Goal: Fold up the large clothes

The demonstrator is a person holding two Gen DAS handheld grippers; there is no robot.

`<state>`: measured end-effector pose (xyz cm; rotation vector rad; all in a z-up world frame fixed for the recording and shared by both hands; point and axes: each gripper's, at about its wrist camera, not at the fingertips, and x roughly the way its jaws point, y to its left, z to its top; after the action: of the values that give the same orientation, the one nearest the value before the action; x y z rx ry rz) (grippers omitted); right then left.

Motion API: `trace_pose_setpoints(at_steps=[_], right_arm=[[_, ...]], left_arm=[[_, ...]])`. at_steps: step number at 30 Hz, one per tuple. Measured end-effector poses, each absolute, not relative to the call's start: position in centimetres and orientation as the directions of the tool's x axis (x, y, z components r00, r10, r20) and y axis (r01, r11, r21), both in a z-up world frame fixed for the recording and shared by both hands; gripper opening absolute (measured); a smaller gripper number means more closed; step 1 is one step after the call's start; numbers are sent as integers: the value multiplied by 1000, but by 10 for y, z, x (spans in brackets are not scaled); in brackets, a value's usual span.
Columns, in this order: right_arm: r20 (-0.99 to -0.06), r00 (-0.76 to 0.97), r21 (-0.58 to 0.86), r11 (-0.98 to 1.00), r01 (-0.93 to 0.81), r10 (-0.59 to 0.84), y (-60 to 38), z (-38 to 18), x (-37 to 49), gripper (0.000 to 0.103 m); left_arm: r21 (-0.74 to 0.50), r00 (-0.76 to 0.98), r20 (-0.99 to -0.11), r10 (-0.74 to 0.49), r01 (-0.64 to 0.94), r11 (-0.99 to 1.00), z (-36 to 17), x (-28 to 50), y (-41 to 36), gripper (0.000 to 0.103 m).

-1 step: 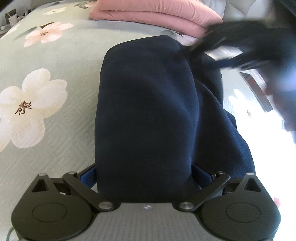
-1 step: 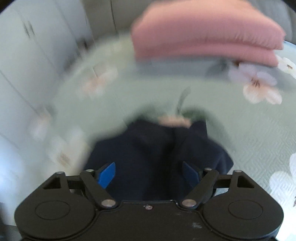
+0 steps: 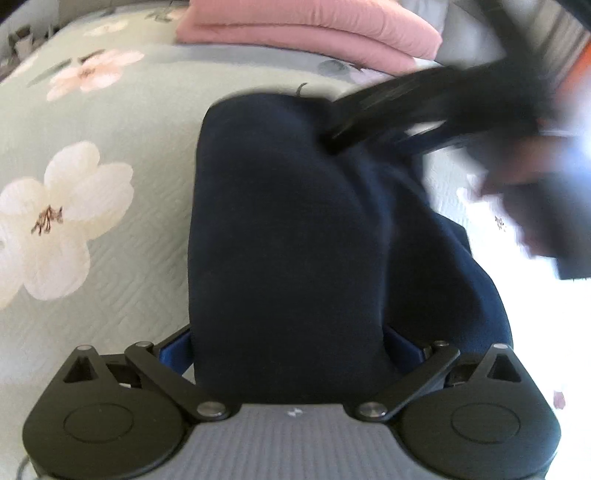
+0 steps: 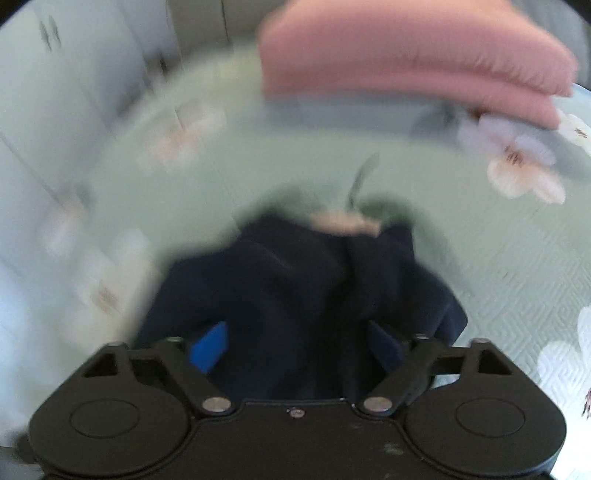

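Right claw [image 4: 295, 343] is opening wide, jaws apart with the navy garment [image 4: 295, 295] bunched loosely between them, no pinch that I can see. Left claw [image 3: 288, 343] also looks spread, the garment [image 3: 288, 229] filling the gap; a real grip is hard to call. It runs lengthwise away from the left claw on the floral bed [image 3: 110, 302], pink stack [image 3: 314, 33] beyond, cupboards at the side.

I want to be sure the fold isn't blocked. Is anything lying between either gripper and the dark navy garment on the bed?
Nothing visible. The dark navy fleece garment already fills the gap between the left gripper fingers, and it lies between the right gripper fingers, whose jaws are opening. The folded pink fabric sits beyond, clear of both.
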<state>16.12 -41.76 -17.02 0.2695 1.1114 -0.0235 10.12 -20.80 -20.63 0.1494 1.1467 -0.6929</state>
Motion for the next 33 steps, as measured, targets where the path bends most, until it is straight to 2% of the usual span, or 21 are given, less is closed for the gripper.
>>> trace_pose_setpoints(at_steps=[3, 7, 9, 11, 13, 15, 17, 20, 22, 24, 26, 27, 31, 33], right_arm=[[-873, 443, 319, 927, 197, 206, -439, -210, 179, 103], [-833, 482, 443, 849, 289, 270, -474, -203, 179, 102], [-817, 545, 409, 855, 320, 186, -477, -179, 164, 102], [-795, 587, 386, 875, 293, 154, -474, -156, 141, 103], [-784, 594, 378, 898, 226, 181, -460, -142, 113, 103], [-790, 570, 358, 924, 131, 225, -441, -136, 87, 103], [-811, 539, 300, 952, 51, 227, -416, -139, 61, 103], [-807, 528, 323, 946, 21, 264, -406, -158, 30, 103], [-839, 478, 313, 949, 36, 259, -408, -181, 19, 103], [-884, 427, 242, 968, 72, 189, -416, -205, 14, 103], [-927, 375, 57, 991, 118, 9, -419, -218, 11, 102], [-923, 383, 8, 994, 105, -33, -418, -216, 8, 102], [-870, 488, 159, 978, 134, 75, -426, -183, 0, 102], [-825, 551, 252, 954, 165, 122, -432, -167, 2, 102]], left_arm=[[-206, 249, -874, -417, 588, 782, -205, 97, -214, 103], [-199, 248, -876, -413, 594, 779, -206, 95, -213, 103], [-242, 218, -877, -429, 572, 784, -204, 100, -206, 103], [-331, 176, -864, -472, 509, 795, -193, 110, -193, 99], [-430, 147, -832, -536, 439, 789, -181, 122, -175, 98], [-459, 192, -805, -561, 398, 794, -169, 126, -158, 95], [-426, 273, -792, -545, 393, 815, -160, 127, -147, 94], [-386, 234, -819, -524, 452, 804, -167, 128, -151, 94], [-356, 232, -828, -510, 484, 799, -175, 123, -154, 97], [-316, 256, -833, -490, 508, 801, -187, 115, -157, 103], [-286, 262, -844, -469, 520, 805, -194, 112, -159, 103], [-275, 261, -847, -463, 530, 802, -197, 111, -161, 103], [-222, 281, -850, -446, 577, 786, -197, 104, -168, 103], [-265, 252, -839, -483, 586, 766, -186, 106, -167, 97]])
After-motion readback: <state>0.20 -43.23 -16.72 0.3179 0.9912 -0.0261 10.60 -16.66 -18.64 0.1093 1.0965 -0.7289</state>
